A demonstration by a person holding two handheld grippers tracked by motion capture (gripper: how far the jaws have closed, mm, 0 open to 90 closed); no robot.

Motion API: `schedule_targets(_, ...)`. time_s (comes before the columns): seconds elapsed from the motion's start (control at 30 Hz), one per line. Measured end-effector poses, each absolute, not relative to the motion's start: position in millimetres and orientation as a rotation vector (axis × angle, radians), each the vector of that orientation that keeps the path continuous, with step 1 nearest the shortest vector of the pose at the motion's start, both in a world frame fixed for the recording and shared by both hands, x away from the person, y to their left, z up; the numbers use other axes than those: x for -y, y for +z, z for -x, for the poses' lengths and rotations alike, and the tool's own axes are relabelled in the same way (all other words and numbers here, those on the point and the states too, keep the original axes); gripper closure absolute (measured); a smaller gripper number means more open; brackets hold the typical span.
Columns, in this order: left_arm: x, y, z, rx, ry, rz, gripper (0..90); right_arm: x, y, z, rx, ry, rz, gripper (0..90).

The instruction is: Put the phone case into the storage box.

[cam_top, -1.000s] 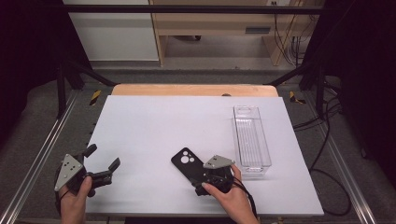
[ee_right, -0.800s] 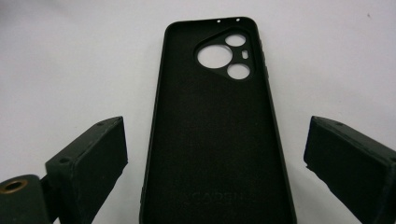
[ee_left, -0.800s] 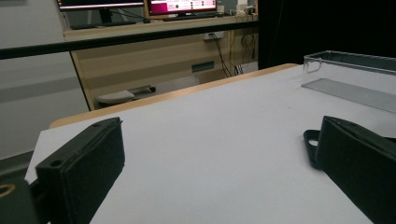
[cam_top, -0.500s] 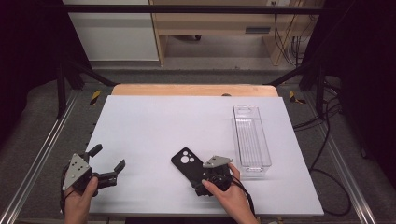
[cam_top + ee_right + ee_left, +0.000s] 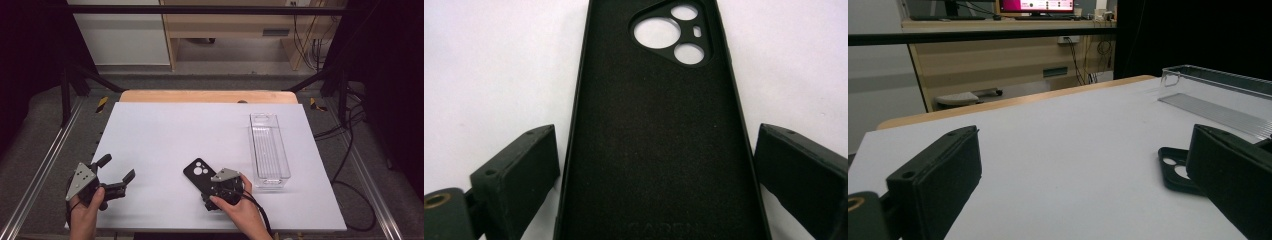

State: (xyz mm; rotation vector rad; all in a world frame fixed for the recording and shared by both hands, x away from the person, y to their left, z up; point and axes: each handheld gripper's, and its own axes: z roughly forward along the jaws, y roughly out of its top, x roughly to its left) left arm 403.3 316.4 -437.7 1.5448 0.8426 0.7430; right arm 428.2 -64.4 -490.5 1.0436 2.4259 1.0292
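Both claw jaws straddle case (image 5: 659,140) (untouched).

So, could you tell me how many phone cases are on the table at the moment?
1. The black phone case lies inner side up near the table's front edge, between the open jaws of the right gripper, left of the clear plastic tray.

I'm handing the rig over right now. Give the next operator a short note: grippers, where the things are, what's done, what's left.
Right gripper: open, fingers straddling the near end of the black phone case, a gap on both sides, not clamped.
Left gripper: open, off to the left over the white table, holding nothing.
Case lies flat, inside up, left of the clear tray, which is empty.
Done: right gripper lined up. Left: probably close on the case and lift it.
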Motion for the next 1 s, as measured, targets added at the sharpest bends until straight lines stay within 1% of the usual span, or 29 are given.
schedule_targets(0.23,-308,-438,-403,-0.850,0.742,-1.573,1.5,64,-491,-426,-2.417,1.023,-1.041,7.1)
schedule_targets(0.3,-305,-439,-403,-0.865,0.731,-1.565,1.8,64,-490,-426,-2.416,1.022,-1.046,9.5)
schedule_targets(0.37,-298,-441,-403,-0.893,0.696,-1.533,1.9,64,-489,-426,-2.418,1.020,-1.047,11.3)
schedule_targets(0.4,-289,-446,-402,-0.898,0.665,-1.553,1.9,64,-489,-426,-2.416,1.019,-1.056,13.2)
schedule_targets(0.43,-289,-446,-402,-0.898,0.665,-1.553,2.0,64,-489,-426,-2.416,1.019,-1.056,13.2)
schedule_targets(0.53,-279,-447,-400,-0.842,0.686,-1.639,1.9,63,-486,-428,-2.439,0.991,-1.059,14.1)
schedule_targets(0.77,-275,-448,-401,-0.846,0.639,-1.632,2.0,65,-484,-428,-2.443,1.001,-1.050,15.5)
schedule_targets(1.0,-256,-450,-402,-0.816,0.579,-1.660,2.4,68,-484,-425,-2.413,1.001,-1.019,16.1)
